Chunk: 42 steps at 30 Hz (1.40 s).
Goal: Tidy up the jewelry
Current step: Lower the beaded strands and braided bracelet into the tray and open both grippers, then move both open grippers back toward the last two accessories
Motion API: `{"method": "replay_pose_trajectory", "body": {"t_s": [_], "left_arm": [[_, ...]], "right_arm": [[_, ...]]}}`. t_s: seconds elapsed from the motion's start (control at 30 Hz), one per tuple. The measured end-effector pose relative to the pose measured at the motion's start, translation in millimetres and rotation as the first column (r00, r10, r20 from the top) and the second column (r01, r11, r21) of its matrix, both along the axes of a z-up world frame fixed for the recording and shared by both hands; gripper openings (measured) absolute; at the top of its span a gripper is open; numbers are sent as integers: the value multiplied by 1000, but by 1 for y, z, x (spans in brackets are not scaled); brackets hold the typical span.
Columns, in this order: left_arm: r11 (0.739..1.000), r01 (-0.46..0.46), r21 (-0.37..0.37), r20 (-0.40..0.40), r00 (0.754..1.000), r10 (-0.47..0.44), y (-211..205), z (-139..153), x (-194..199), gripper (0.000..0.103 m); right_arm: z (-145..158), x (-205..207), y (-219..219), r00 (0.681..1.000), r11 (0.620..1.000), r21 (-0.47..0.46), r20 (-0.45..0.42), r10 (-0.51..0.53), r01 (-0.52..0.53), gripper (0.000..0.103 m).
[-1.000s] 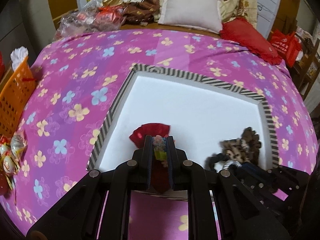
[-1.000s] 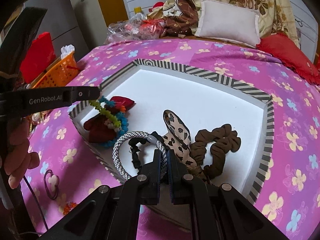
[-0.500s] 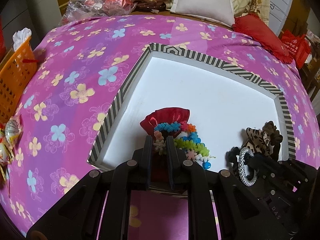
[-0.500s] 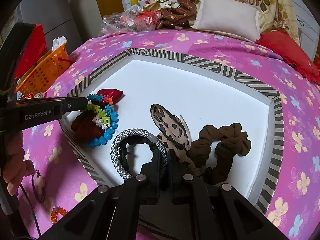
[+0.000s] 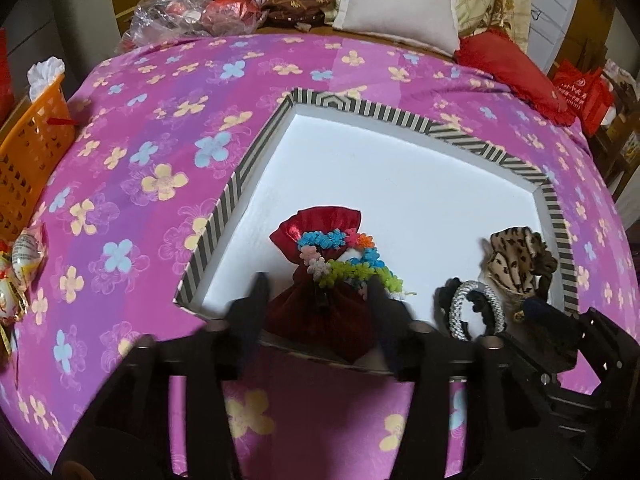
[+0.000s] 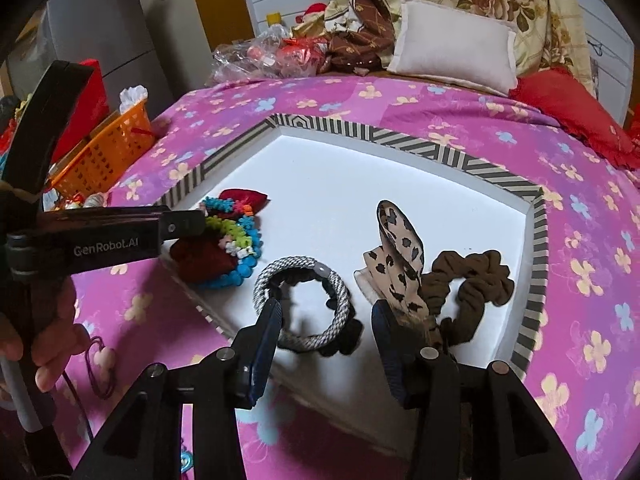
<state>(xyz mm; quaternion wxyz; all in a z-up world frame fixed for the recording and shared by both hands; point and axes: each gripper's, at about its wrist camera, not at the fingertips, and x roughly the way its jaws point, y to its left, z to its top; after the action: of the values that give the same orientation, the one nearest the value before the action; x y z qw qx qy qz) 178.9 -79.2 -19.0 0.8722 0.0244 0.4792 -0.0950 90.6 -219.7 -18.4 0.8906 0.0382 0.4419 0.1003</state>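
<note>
A white tray with a striped rim (image 5: pixel 240 184) (image 6: pixel 440 152) lies on a pink flowered bedspread. In its near left corner a colourful bead bracelet (image 5: pixel 344 260) (image 6: pixel 236 232) rests on a dark red pouch (image 5: pixel 320 316). My left gripper (image 5: pixel 318 300) (image 6: pixel 196 222) straddles them with its jaws opening and its pads clear of both. My right gripper (image 6: pixel 326 314) is opening too, over a grey-white braided band (image 6: pixel 340 300) (image 5: pixel 460 304) that lies on a black scrunchie. A leopard-print scrunchie (image 6: pixel 400 248) and a brown scrunchie (image 6: pixel 476 284) lie just to its right.
An orange basket (image 5: pixel 28 148) stands off the bed's left edge. Pillows, a red cushion (image 5: pixel 508 64) and plastic bags crowd the far end. A hand (image 6: pixel 40 340) grips the left gripper's handle, with a pink charm on a cord (image 6: pixel 102 360) on the bedspread below it.
Both grippers were shut, the left on the bead bracelet and the right on the braided band. Now both jaws stand apart, the bracelet lies on the pouch and the band lies in the tray.
</note>
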Motion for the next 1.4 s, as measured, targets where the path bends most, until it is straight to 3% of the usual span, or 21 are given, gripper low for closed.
{"method": "replay_pose_trajectory", "body": {"t_s": [0.47, 0.77, 0.93, 1.4], "left_arm": [[999, -6, 46, 71, 997, 3, 6, 20, -40, 54], [998, -11, 62, 63, 998, 8, 15, 11, -76, 54], [997, -22, 69, 56, 998, 19, 22, 3, -93, 54], [997, -55, 56, 20, 998, 54, 44, -11, -132, 54]], "right_arm": [[12, -46, 6, 1000, 1000, 26, 8, -9, 9, 46], [7, -74, 12, 1000, 1000, 28, -10, -12, 12, 48], [8, -85, 16, 1000, 1000, 26, -9, -11, 11, 59], [5, -116, 29, 999, 1000, 11, -18, 29, -28, 59]]}}
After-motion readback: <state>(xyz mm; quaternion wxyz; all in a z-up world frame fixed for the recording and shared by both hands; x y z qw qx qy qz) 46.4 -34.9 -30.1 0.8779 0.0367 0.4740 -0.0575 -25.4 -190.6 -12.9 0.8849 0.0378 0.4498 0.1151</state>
